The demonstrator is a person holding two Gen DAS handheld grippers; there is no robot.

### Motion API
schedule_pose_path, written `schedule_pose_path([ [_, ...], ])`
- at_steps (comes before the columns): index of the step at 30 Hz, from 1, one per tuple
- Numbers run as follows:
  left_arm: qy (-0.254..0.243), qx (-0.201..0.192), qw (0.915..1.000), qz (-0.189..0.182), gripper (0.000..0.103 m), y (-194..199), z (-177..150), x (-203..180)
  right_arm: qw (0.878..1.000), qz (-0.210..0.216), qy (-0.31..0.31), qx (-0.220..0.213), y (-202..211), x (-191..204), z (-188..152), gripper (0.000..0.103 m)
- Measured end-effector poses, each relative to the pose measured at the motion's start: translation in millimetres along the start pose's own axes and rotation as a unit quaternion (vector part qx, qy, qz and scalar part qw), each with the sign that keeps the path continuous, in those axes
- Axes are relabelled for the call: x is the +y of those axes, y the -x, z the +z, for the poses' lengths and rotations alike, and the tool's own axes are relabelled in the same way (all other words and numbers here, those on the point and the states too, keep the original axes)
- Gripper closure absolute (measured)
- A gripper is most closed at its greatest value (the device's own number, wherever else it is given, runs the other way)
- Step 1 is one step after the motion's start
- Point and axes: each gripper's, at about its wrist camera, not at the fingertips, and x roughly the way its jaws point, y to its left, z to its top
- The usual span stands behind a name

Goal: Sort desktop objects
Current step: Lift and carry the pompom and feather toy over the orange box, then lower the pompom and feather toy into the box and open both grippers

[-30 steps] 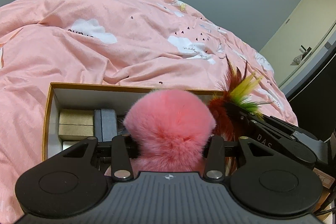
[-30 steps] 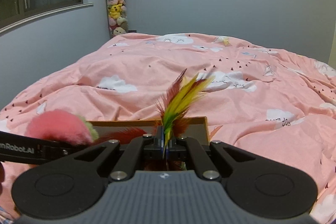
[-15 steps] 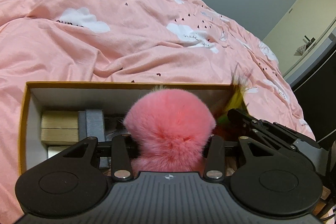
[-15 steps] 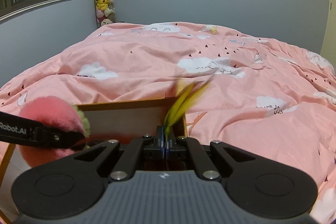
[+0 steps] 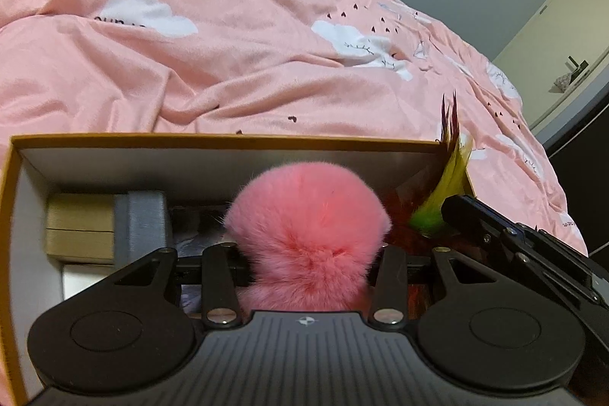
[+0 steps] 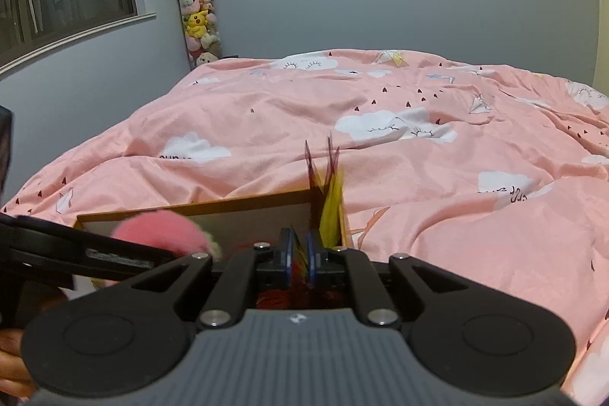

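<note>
A fluffy pink pom-pom fills the gap of my left gripper, which is shut on it over the middle of an orange-rimmed cardboard box. The pom-pom also shows at the left of the right wrist view. A feather toy with red, yellow and green plumes stands in the box's right end. Its lower strands lie between the blue pads of my right gripper, whose jaws are opening with a narrow gap showing. In the left wrist view the feather toy leans on the box's right corner.
Inside the box's left end sit a gold case, a grey case and a white item. The box rests on a pink cloud-print duvet. A tall tube of plush toys stands at the wall. A person's hand shows at lower left.
Both grippers have come down closer to the box, which looms larger. The feathers have sunk into its right end, and the right jaws have parted slightly. The left grip is unchanged.
</note>
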Motion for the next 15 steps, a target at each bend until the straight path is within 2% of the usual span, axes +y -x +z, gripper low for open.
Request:
schedule_pose_path([
  [5, -0.012, -0.002, 0.9996, 0.027, 0.055, -8, -1, -5, 1.000, -0.014, 0.006, 0.010, -4, -1, -4, 0.091],
  [15, 0.002, -0.002, 0.9991, 0.042, 0.049, -7, -3, -4, 1.000, -0.002, 0.013, 0.017, 0, 5, -10, 0.084],
])
